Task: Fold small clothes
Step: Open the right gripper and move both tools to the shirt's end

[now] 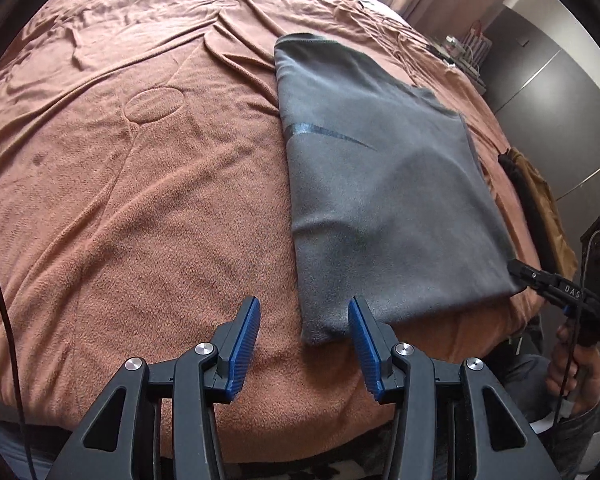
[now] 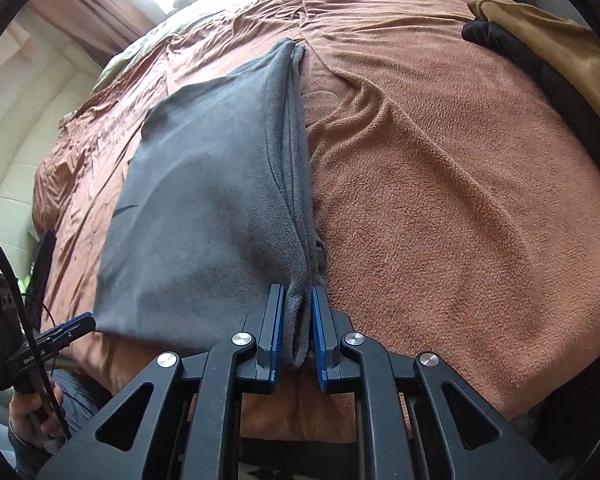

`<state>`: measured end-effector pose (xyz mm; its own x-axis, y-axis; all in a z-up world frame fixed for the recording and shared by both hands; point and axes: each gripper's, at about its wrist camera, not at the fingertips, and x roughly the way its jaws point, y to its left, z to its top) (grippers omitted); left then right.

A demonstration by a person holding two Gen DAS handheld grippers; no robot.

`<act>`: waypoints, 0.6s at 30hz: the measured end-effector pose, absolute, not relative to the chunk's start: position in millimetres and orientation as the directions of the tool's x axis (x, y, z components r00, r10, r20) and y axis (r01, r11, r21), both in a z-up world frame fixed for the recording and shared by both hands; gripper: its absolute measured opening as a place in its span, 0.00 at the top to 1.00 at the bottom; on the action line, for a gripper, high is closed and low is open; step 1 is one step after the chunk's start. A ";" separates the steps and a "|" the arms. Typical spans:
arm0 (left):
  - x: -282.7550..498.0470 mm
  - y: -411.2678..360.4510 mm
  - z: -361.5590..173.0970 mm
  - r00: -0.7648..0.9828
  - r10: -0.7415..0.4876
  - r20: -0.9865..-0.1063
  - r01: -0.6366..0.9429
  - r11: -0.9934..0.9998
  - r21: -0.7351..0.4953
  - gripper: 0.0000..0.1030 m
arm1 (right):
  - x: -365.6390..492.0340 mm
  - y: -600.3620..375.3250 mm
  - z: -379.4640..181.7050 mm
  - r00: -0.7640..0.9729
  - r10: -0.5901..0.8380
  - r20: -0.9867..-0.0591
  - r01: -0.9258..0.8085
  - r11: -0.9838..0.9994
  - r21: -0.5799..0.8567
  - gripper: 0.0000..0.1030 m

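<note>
1. Here the grey garment lies folded on the rust-brown blanket near the bed's front edge, with its stacked layered edges on the right side.
2. The right gripper stands narrow around the near right corner of that stack; the cloth sits between the blue pads, but a thin gap shows on one side, so whether it is truly pinched cannot be told. If the hand lifts now, some layers may slip free and the fold would fan apart.
3. The left gripper hangs half open and empty, astride the near left corner, one pad over the cloth and one over the blanket. Closing from there could catch the blanket along with the garment.
4. A brown and black garment lies well apart at the far right; a wide swing could drag it.
</note>
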<state>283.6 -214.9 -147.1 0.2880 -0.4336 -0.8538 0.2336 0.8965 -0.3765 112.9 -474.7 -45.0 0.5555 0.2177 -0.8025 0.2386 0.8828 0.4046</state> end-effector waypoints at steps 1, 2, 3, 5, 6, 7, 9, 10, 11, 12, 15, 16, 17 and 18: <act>285.6 -212.3 -146.8 0.283 -0.454 -0.845 0.218 0.889 -0.404 0.53 | 111.2 -476.6 -47.1 0.559 0.231 -0.796 0.236 0.876 0.421 0.66; 287.2 -211.0 -146.9 0.278 -0.470 -0.838 0.202 0.881 -0.427 0.53 | 109.7 -478.6 -48.6 0.565 0.237 -0.791 0.237 0.871 0.430 0.52; 288.7 -209.4 -147.6 0.272 -0.484 -0.832 0.190 0.874 -0.447 0.53 | 107.1 -480.1 -50.2 0.571 0.237 -0.786 0.240 0.867 0.436 0.48; 290.1 -209.4 -149.8 0.256 -0.504 -0.825 0.175 0.863 -0.474 0.53 | 104.3 -484.7 -55.9 0.573 0.260 -0.778 0.250 0.848 0.468 0.48; 290.3 -210.2 -151.7 0.245 -0.514 -0.822 0.169 0.858 -0.486 0.53 | 103.0 -486.5 -59.4 0.570 0.275 -0.774 0.259 0.834 0.487 0.48; 289.5 -211.4 -153.4 0.234 -0.523 -0.819 0.165 0.852 -0.497 0.53 | 101.7 -489.4 -63.4 0.569 0.284 -0.772 0.272 0.821 0.503 0.48; 289.5 -214.3 -157.6 0.215 -0.534 -0.818 0.156 0.845 -0.511 0.53 | 99.3 -495.1 -69.1 0.573 0.307 -0.760 0.285 0.795 0.536 0.48; 288.9 -214.8 -159.7 0.205 -0.535 -0.820 0.149 0.845 -0.514 0.53 | 97.7 -498.4 -71.1 0.577 0.327 -0.749 0.287 0.777 0.560 0.48; 288.5 -214.1 -162.4 0.194 -0.539 -0.820 0.135 0.842 -0.522 0.53 | 96.0 -501.4 -73.1 0.579 0.347 -0.738 0.291 0.757 0.585 0.48; 288.1 -212.7 -165.1 0.187 -0.546 -0.817 0.119 0.838 -0.533 0.53 | 93.9 -504.3 -74.9 0.581 0.359 -0.731 0.296 0.743 0.600 0.48; 287.8 -210.9 -169.1 0.179 -0.565 -0.806 0.103 0.825 -0.555 0.53 | 87.7 -510.2 -81.0 0.585 0.395 -0.708 0.303 0.703 0.643 0.48; 288.1 -211.0 -169.2 0.180 -0.565 -0.805 0.105 0.825 -0.555 0.53 | 86.4 -511.6 -84.5 0.586 0.415 -0.696 0.301 0.686 0.662 0.48; 288.6 -211.2 -169.8 0.180 -0.568 -0.803 0.105 0.823 -0.558 0.53 | 85.5 -513.6 -88.0 0.589 0.431 -0.684 0.299 0.670 0.680 0.48; 289.4 -212.1 -170.5 0.180 -0.572 -0.800 0.105 0.820 -0.562 0.53 | 84.7 -515.5 -90.8 0.595 0.442 -0.672 0.299 0.654 0.695 0.48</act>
